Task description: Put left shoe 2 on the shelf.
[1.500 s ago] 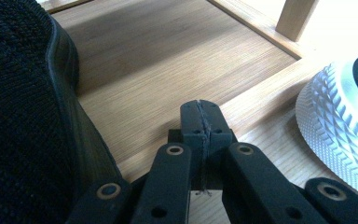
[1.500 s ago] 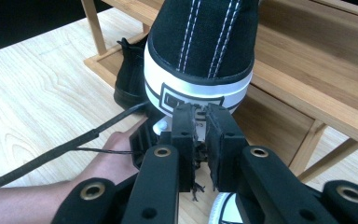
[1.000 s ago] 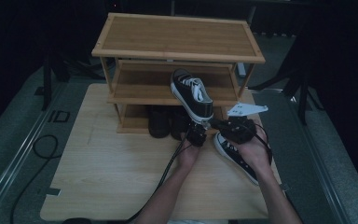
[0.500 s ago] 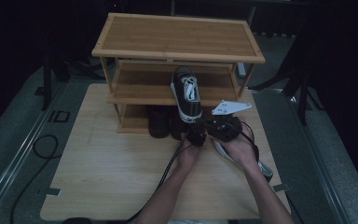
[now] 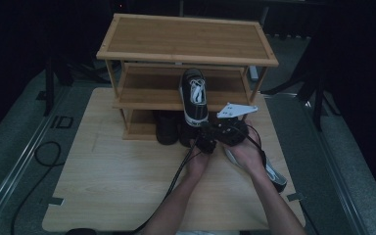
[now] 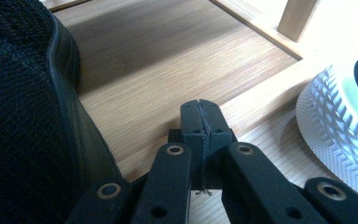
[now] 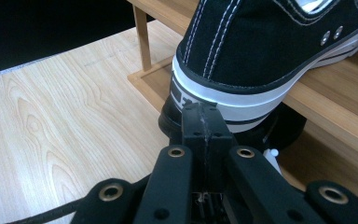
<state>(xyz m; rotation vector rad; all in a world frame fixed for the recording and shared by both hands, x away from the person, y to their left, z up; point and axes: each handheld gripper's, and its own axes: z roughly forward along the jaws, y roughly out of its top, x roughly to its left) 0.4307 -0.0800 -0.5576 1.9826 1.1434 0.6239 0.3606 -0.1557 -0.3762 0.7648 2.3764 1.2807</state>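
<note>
A: Close in first. Right tool [image 7: 203, 114]: jaws pressed together, nothing between them. Tips sit at the white heel rubber of the black sneaker [image 7: 279, 51], just ahead and slightly above, touching or nearly so; can't tell which.

B: And the left tool [image 6: 202, 116]?

A: Jaws likewise together, empty. A dark knit shoe [image 6: 23, 107] sits hard on its left, a ribbed white sole [image 6: 340, 121] to its right, the rack's bottom board straight ahead.

B: Where does the sneaker lie?

A: From the high view, sneaker [image 5: 194, 95] rests on the middle shelf of the wooden rack [image 5: 186, 36], heel hanging over the front edge toward both tools, toe pointing away into the rack. Long axis runs straight out from the right tool [image 5: 225, 131].

B: So the nearer hand?

A: Right, I judge. Left tool [image 5: 204, 143] sits lower, below the shelf line. Likely next: a straight push along that axis to seat the heel.

B: Beyond that?

A: A second sneaker [image 5: 274, 174] lies on the surface [image 5: 103, 186], behind the right hand.
</note>
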